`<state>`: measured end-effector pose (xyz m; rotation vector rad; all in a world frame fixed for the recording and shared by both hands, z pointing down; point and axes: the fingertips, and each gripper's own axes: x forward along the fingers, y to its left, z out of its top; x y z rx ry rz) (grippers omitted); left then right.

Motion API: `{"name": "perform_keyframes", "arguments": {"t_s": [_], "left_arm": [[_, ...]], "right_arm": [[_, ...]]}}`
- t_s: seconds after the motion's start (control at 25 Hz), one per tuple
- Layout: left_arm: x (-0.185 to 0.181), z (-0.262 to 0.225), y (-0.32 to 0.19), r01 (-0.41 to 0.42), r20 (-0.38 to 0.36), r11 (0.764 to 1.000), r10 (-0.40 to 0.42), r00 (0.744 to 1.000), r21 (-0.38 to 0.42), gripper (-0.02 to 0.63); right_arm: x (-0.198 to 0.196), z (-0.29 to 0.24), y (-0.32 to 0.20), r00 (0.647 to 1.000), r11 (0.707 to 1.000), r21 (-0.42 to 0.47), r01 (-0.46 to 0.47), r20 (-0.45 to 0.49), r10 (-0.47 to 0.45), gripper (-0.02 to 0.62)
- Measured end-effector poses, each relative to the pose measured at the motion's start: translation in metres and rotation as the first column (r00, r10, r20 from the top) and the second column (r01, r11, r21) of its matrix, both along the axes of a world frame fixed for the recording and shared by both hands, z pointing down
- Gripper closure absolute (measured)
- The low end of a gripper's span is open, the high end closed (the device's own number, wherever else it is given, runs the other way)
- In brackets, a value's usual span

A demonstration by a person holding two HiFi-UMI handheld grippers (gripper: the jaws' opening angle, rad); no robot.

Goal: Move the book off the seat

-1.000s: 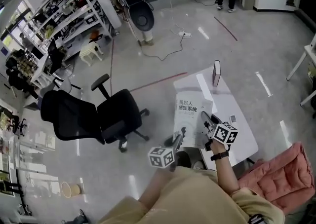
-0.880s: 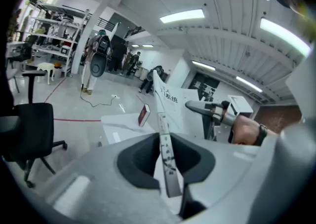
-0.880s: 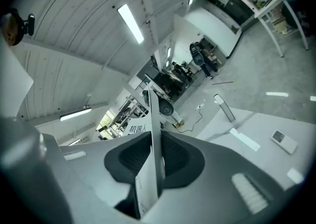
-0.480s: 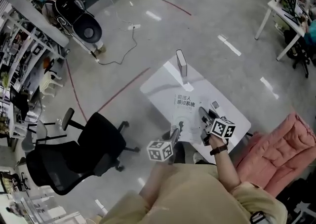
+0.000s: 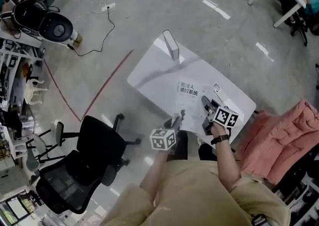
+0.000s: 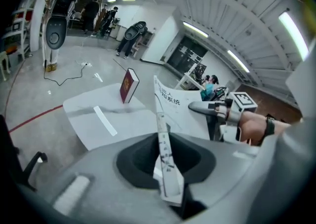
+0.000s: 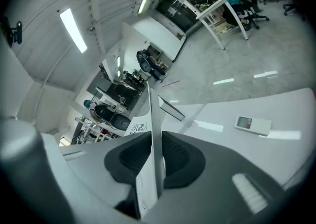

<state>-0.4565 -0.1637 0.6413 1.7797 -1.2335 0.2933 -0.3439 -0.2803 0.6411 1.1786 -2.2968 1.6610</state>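
A white book (image 5: 191,101) with dark print on its cover hangs over the white table (image 5: 152,78), held at its near edge from both sides. My left gripper (image 5: 178,119) is shut on the near left corner; in the left gripper view the book's edge (image 6: 162,141) runs between the jaws. My right gripper (image 5: 205,104) is shut on the near right edge; in the right gripper view the book (image 7: 153,134) stands edge-on between the jaws. The left gripper view also shows the right gripper (image 6: 207,108) across the book. Whether the book touches the table I cannot tell.
A dark red book (image 5: 171,44) stands upright at the table's far end. A small white remote (image 5: 217,88) lies to the right of the held book. A black office chair (image 5: 94,145) stands at lower left, a pink padded chair (image 5: 279,140) at right.
The head view has swung from the black chair toward the table. Both grippers, still shut on the white book, have come down with it over the table.
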Motion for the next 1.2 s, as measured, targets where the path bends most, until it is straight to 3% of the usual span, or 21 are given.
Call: {"name": "perform_keyframes", "arguments": {"t_s": [0.52, 0.84, 1.04, 1.2], "left_arm": [[-0.021, 0.181, -0.037, -0.044, -0.016, 0.979, 0.041, 0.999, -0.199, 0.543], [-0.02, 0.28, -0.017, 0.014, -0.058, 0.962, -0.031, 0.998, -0.273, 0.54], [-0.018, 0.322, -0.014, 0.023, -0.027, 0.954, -0.033, 0.999, -0.298, 0.532], [-0.016, 0.339, -0.008, 0.017, -0.004, 0.949, -0.019, 1.0, -0.315, 0.531]], "right_arm": [[-0.018, 0.182, -0.021, 0.991, 0.989, -0.147, 0.016, -0.127, -0.034, 0.546], [-0.024, 0.274, -0.007, 0.961, 0.971, -0.195, 0.138, -0.213, -0.179, 0.548], [-0.024, 0.32, -0.007, 0.944, 0.961, -0.214, 0.174, -0.243, -0.225, 0.545], [-0.016, 0.344, 0.0, 0.938, 0.959, -0.241, 0.147, -0.275, -0.213, 0.527]]}}
